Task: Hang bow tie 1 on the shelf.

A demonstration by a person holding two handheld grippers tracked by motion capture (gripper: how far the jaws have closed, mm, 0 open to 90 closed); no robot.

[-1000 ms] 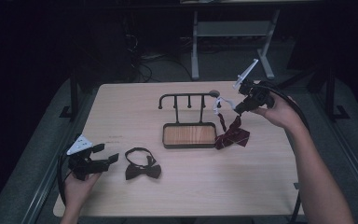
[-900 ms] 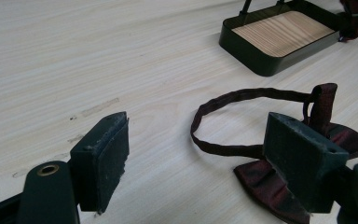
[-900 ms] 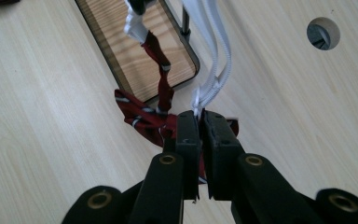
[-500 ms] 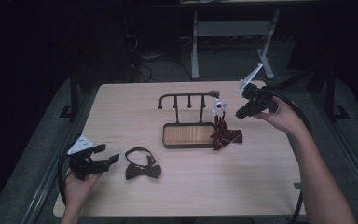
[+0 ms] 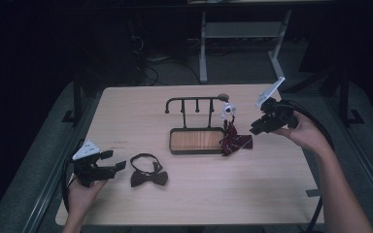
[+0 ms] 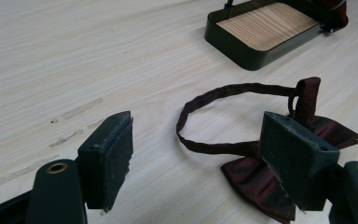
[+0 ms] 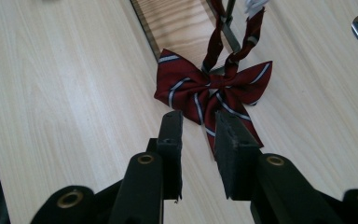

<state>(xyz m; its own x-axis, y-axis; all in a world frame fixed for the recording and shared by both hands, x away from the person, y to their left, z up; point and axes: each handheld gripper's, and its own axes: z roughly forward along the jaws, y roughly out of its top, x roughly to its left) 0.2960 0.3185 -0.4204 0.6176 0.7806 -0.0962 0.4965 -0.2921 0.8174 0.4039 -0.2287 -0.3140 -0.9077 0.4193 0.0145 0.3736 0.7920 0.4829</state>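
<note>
A black rack with a wooden tray [image 5: 175,145] stands mid-table. A red striped bow tie [image 5: 234,141] hangs by its strap from the right end of the rack's hook bar [image 5: 194,99], its bow resting on the table beside the tray. My right gripper [image 5: 254,129] hovers just right of it, and its jaws have just been opening. In the right gripper view they [image 7: 198,126] stand slightly apart with nothing between them, the striped tie [image 7: 214,91] just beyond the tips. My left gripper [image 5: 116,162] is wide open at the front left, next to a dark bow tie [image 5: 148,175]. That dark bow tie [image 6: 251,179] lies partly behind one pad.
A round cable hole [image 5: 222,96] sits in the table behind the rack. Bare wood stretches between the dark tie and the tray rim [image 6: 233,49]. Dark floor and a metal stand [image 5: 204,43] lie beyond the far edge.
The right gripper has opened off the striped tie's strap and drawn back to the right and a little down. The tie now hangs from the rack. The left gripper has stayed put.
</note>
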